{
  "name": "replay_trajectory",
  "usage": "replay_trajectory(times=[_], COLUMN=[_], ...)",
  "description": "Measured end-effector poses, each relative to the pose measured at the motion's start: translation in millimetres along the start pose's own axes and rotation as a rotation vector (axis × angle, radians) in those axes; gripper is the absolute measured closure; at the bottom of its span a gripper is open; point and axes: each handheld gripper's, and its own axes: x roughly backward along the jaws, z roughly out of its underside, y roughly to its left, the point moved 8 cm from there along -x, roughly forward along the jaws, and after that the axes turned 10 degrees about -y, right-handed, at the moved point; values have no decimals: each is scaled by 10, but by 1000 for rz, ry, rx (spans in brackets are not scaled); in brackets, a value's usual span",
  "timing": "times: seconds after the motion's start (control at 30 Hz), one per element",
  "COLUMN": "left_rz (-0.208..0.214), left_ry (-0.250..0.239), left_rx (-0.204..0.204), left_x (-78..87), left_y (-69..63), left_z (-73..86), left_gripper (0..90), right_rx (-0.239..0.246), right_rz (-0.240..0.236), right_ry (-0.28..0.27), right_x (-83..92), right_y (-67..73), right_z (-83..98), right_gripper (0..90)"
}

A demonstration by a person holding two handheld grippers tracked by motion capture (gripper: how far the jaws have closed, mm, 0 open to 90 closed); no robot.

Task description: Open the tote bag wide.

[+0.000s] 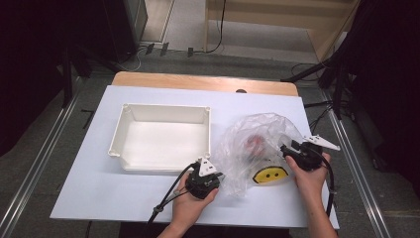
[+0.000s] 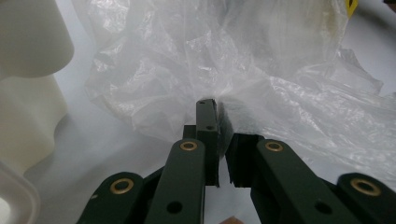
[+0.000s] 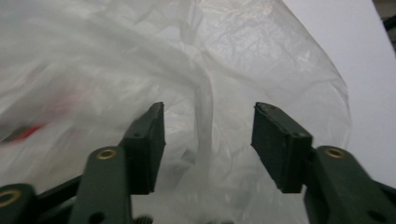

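Note:
A clear plastic bag (image 1: pixel 252 136) lies crumpled on the white table, right of centre. Inside it are a yellow disc with a smiley face (image 1: pixel 270 174) and a red thing (image 1: pixel 256 144). My left gripper (image 1: pixel 217 176) sits at the bag's near left edge. In the left gripper view its jaws (image 2: pixel 218 112) are shut on a pinch of the bag film (image 2: pixel 210 56). My right gripper (image 1: pixel 287 148) is at the bag's right side. In the right gripper view it (image 3: pixel 208 123) stands open, with a loose fold of the bag (image 3: pixel 257 56) rising between the pads, untouched. A red blur (image 3: pixel 28 130) shows through the film.
An empty white rectangular tray (image 1: pixel 124 129) stands left of the bag, its corner (image 2: pixel 32 93) close beside the left gripper. The white sheet (image 1: pixel 99 188) covers the table, with its wooden edge (image 1: pixel 198 80) at the back. Cables trail from both grippers toward the front.

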Motion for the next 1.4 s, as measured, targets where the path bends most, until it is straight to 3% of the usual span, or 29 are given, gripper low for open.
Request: replay_trajectory(times=[0.23, 0.43, 0.5, 0.53, 0.6, 0.7, 0.77, 0.8, 0.83, 0.93, 1.0, 1.17, 1.4], left_rz=[14, 15, 14, 14, 13, 16, 18, 19, 21, 21, 24, 13, -5], left_ry=[-18, -22, -27, -26, -23, -27, -28, -30, -30, -31, -31, -17, -6], left_rx=[-16, -9, -12, -15, -19, -20, -25, -25, -25, -20, -24, -24, -33], left_x=[17, 12, 13, 13, 13, 16, 23, 24, 26, 30, 26, 10, -7], left_y=[-26, -30, -33, -35, -38, -40, -39, -41, -42, -41, -44, -47, -43], left_z=[-4, -7, -6, -5, -2, -1, 1, 1, 1, 0, 1, 9, 21], left_gripper=[809, 799, 799, 799, 799, 799, 811, 811, 817, 849, 873, 900, 900], right_rx=[25, 65, 94, 94, 108, 122, 134, 134, 148, 134, 109, 120, 80], right_rz=[-49, -110, -164, -164, -178, -189, -203, -203, -203, -158, -162, -178, -166], right_ry=[-108, -207, -221, -221, -219, -184, -142, -142, -116, -28, -42, -50, 62], right_x=[445, 697, 674, 674, 595, 384, 171, 171, 101, -83, -134, -263, -620], right_y=[80, 350, 564, 564, 697, 832, 928, 928, 944, 903, 878, 881, 676], right_z=[-163, -504, -655, -655, -719, -732, -649, -649, -594, -451, -471, -595, -456], right_gripper=[264, 194, 170, 170, 162, 168, 380, 380, 500, 786, 900, 900, 900])
